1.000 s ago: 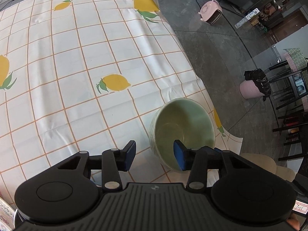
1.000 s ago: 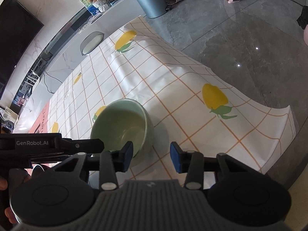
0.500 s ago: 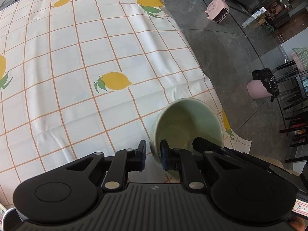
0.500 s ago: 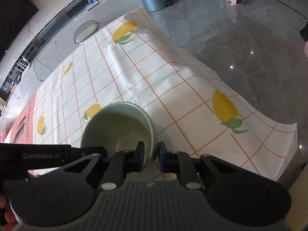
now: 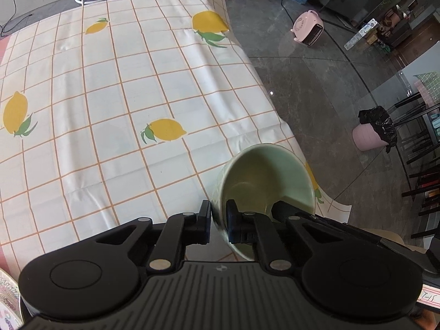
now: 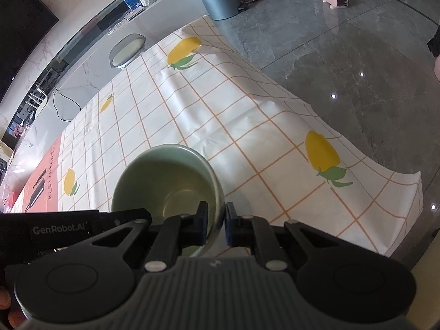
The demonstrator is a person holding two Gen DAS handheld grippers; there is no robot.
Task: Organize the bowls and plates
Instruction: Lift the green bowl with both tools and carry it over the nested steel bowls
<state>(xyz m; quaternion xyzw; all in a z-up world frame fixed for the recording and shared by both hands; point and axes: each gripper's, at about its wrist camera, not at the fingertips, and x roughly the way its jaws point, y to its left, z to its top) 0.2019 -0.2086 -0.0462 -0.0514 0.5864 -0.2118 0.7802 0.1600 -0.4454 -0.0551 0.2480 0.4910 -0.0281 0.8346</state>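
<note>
A pale green bowl [image 5: 264, 176] is held tilted just above the lemon-print tablecloth [image 5: 137, 88] near the table's right corner. My left gripper [image 5: 218, 220] is shut on the bowl's left rim, one finger inside and one outside. My right gripper [image 6: 216, 220] is shut on the opposite rim of the same bowl [image 6: 165, 176]. The right gripper's black arm shows inside the bowl in the left wrist view [image 5: 291, 214], and the left gripper's body shows at the left of the right wrist view [image 6: 68, 228].
The edge of a patterned plate [image 5: 7, 302] shows at the bottom left. The table's right edge [image 5: 275, 110] drops to a grey floor with a pink heater [image 5: 308, 29], a pink bin [image 5: 371, 134], black chairs [image 5: 420, 154]. A red placemat [image 6: 41, 181] lies left.
Both grippers closed from open onto the bowl's rim, one on each side. The bowl has since lifted and tilted off the cloth.
</note>
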